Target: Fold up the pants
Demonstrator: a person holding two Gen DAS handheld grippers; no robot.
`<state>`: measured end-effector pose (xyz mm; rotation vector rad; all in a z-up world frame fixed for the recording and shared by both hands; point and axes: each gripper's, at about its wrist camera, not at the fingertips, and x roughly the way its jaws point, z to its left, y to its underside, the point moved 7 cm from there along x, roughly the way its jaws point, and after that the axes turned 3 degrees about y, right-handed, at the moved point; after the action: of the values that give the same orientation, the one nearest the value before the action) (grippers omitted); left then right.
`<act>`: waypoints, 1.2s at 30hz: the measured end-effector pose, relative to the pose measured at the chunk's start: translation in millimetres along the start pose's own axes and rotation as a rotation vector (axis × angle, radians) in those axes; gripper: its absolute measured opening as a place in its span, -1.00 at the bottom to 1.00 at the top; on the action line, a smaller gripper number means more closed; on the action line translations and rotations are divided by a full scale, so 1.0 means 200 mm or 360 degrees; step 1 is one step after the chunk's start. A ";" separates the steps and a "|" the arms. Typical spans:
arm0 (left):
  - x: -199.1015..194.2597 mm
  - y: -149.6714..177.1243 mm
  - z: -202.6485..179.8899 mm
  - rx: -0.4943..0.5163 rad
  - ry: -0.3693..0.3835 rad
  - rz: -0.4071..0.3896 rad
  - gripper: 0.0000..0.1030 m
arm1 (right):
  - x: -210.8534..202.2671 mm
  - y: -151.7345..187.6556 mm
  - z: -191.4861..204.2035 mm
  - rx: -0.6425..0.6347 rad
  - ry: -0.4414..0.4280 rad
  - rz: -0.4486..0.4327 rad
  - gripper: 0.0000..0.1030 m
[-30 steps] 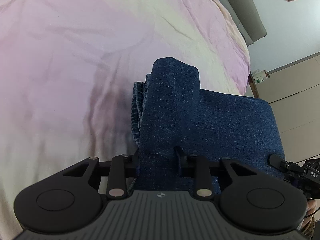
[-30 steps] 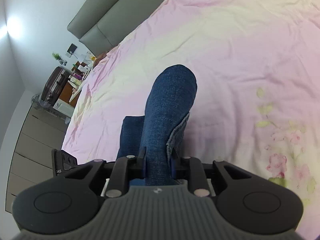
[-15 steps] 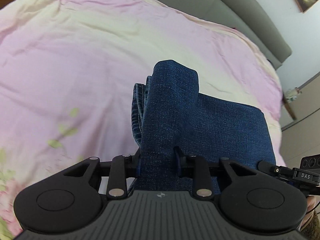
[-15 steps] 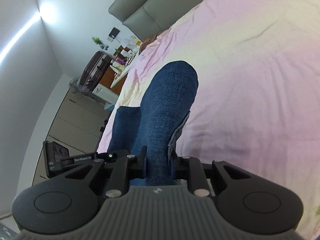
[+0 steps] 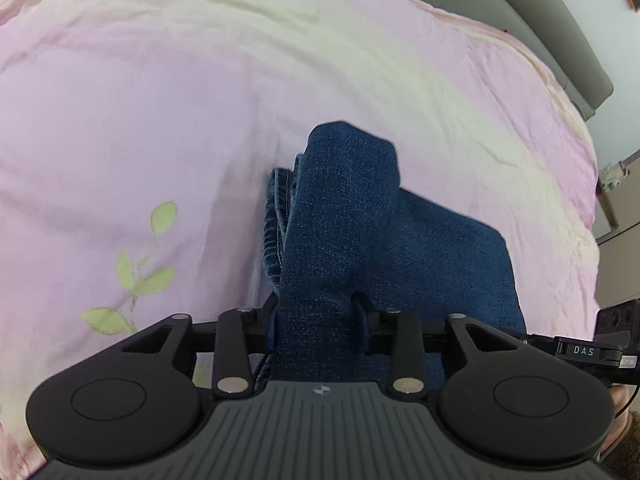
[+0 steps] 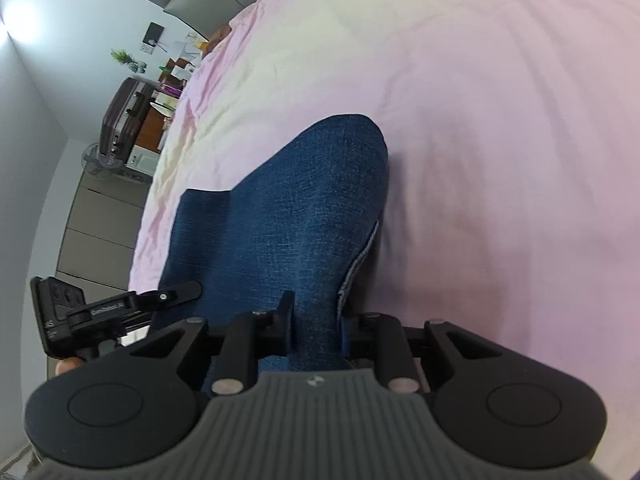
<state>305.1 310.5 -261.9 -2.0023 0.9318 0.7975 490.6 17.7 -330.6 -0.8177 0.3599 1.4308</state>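
Pink bedding [image 5: 200, 120] with a pale yellow band and a green leaf print [image 5: 136, 276] fills the scene, and on it lie the blue denim pants [image 5: 420, 256], partly folded into a flat panel with a thick fold raised toward both cameras.

In the left wrist view, the left gripper [image 5: 318, 322] has a bunched fold of the denim between its fingers; its jaws have just been opening, stand at a middling width, and the cloth is between them, though whether the pads press on it cannot be told. Stitched hems show at the left edge of that fold. In the right wrist view, the right gripper [image 6: 318, 320] is closed narrowly on another thick fold of the pants [image 6: 288, 216], the cloth pinched between the dark fingers, with a pale inner edge of denim showing on the right.

Each view catches the other tool at its margin: a black block at the right edge of the left view carries the white letters "DAS" [image 5: 583, 350]; the small print on the black arm [image 6: 112, 307] in the right view is too blurred to read.

Farther out, a grey padded headboard [image 5: 560, 40] runs behind the bed, and the right view shows a dark suitcase [image 6: 124, 120], a small plant [image 6: 122, 57] and grey cabinets [image 6: 100, 216] along a white wall.
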 end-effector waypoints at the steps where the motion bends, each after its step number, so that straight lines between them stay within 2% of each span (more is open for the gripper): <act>1: 0.01 0.01 0.00 0.0005 -0.0011 -0.0008 -0.09 | 0.02 0.01 0.00 -0.0056 0.0048 -0.0002 -0.58; 3: 0.02 0.02 -0.01 0.0012 -0.0034 -0.0041 -0.04 | 0.07 0.02 -0.01 -0.0127 0.0126 -0.0007 -0.51; 6: -0.01 0.03 -0.06 0.0058 -0.0106 -0.0116 0.03 | 0.08 0.00 -0.02 -0.0098 0.0159 0.0007 -0.43; 8: -0.08 0.06 -0.08 0.0090 -0.0196 -0.0177 0.07 | 0.07 -0.02 0.02 -0.0148 0.0208 0.0004 -0.30; 10: -0.18 0.09 -0.13 0.0081 -0.0308 -0.0290 0.05 | 0.01 -0.02 0.07 -0.0241 0.0271 -0.0024 -0.27; 12: -0.32 0.12 -0.21 0.0061 -0.0333 -0.0429 0.04 | -0.09 0.02 0.09 -0.0339 0.0323 -0.0062 -0.21; 15: -0.54 0.16 -0.37 0.0078 -0.0302 -0.0616 0.04 | -0.28 0.06 0.19 -0.0493 0.0365 -0.0178 -0.13; 20: -0.93 0.18 -0.70 0.0306 -0.0322 -0.0777 0.04 | -0.71 0.15 0.37 -0.0648 0.0363 -0.0406 -0.07; 25: -1.36 0.19 -0.98 0.0539 -0.0345 -0.0839 0.04 | -1.13 0.28 0.58 -0.0745 0.0373 -0.0599 -0.03; 30: -1.74 0.25 -1.19 0.0770 -0.0464 -0.0840 0.13 | -1.47 0.49 0.73 -0.0805 0.0341 -0.0794 0.21; 33: -1.83 0.36 -1.26 0.0834 -0.0535 -0.0806 0.20 | -1.64 0.65 0.82 -0.0915 0.0416 -0.0948 0.42; 36: -1.85 0.54 -1.29 0.0873 -0.0593 -0.0866 0.23 | -1.77 0.84 0.87 -0.0969 0.0472 -0.1092 0.47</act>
<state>72.4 170.6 115.3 -1.4478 0.3080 0.5053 234.3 -132.3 -21.4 -1.4842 -0.1557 0.7598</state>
